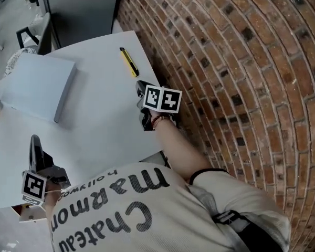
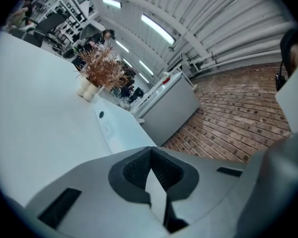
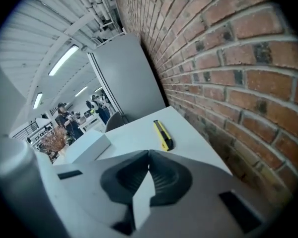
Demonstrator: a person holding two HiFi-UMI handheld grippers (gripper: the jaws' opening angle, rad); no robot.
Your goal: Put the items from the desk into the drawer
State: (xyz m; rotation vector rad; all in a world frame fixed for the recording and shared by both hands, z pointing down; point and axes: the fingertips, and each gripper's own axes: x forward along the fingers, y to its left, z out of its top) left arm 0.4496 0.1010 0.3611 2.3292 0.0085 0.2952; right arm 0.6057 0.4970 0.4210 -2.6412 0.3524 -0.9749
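**Now, watch that desk edge**

Your right gripper (image 3: 149, 155) and left gripper (image 2: 150, 150) both have their jaws pressed together, with nothing in them. The slim yellow and black plastic cutter knife (image 3: 163, 135) lies on the white desk (image 1: 105, 125), near the edge by the red brick wall (image 1: 226, 62). If you poke it with closed jaws, it may slide off. No view shows the drawer. You cannot tell if the blade is out.

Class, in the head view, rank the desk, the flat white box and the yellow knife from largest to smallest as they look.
1. desk: by far the largest.
2. flat white box, lying on the desk.
3. yellow knife: a thin strip, clearly the smallest.
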